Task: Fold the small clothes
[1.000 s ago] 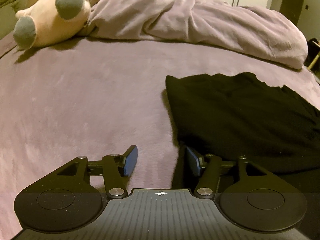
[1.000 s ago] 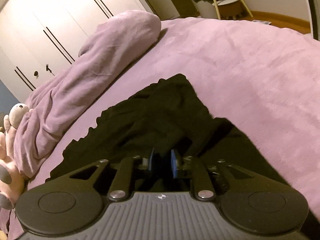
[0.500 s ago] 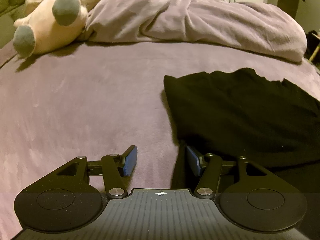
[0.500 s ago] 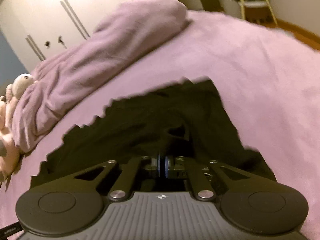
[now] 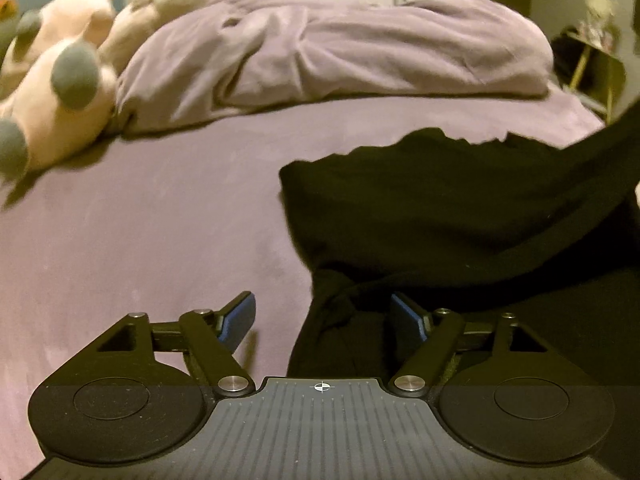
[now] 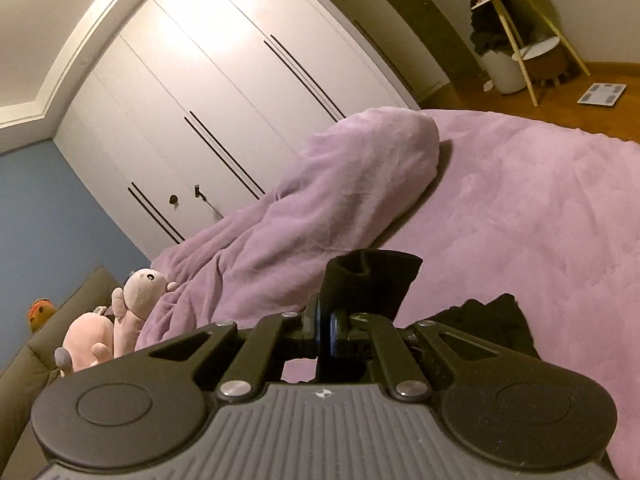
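Fold just begun: right tongs clamped on a lifted corner of the limp black cloth garment, left tongs gaping wide astride its near edge on the purple bed; folding remains.

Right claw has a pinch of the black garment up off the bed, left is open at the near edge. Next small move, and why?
Probably close the left claw on the near edge. The right claw is shut on a raised fold of the black garment, while the left is open with black cloth bunched between its fingers. Gripping there would likely anchor that edge on the purple bed cover for the fold.
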{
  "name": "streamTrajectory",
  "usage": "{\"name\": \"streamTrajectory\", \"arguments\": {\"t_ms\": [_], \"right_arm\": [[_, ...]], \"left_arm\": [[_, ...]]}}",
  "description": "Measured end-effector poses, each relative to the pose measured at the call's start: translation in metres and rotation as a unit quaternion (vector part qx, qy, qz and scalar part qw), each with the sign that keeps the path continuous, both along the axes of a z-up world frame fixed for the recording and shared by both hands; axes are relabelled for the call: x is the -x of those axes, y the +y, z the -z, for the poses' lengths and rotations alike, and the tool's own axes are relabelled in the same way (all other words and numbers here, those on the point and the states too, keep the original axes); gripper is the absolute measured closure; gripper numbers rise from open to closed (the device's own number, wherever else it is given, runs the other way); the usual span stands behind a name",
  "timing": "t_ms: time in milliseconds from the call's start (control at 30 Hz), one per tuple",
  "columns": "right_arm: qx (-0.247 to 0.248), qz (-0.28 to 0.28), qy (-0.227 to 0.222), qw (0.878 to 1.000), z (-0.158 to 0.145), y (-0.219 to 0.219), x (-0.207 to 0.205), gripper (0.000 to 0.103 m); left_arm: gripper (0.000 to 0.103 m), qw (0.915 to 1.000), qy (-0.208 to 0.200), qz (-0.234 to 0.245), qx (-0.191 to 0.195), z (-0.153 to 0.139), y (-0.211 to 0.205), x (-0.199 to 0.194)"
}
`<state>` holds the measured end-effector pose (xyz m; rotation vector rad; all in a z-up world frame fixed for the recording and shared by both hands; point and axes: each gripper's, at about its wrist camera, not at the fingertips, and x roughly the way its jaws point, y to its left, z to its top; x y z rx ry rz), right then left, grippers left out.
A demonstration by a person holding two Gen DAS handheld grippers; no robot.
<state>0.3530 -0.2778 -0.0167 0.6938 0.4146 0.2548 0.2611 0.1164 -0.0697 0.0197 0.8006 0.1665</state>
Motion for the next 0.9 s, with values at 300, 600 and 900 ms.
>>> {"name": "streamTrajectory", "arguments": {"t_ms": [300,600,900], "right_arm": [[-0.025,0.002,-0.011,1.000,-0.006,-0.007,0.005,0.100],[0.106,-0.032,0.044,0.993,0.038,0.000,0.004,0.099],[0.168,-0.075,0.161,0.970,0.078,-0.023,0.011,0.075]], "left_arm": [[0.046,0.9985,-0.013,-0.036,-0.039,0.006,0.006,-0.019],[0.042,0.9955,-0.015,-0.090,0.024,-0.001,0.041,-0.011],[0.033,0.9974,-0.006,-0.071,0.010,-0.014,0.056,0.029]]}}
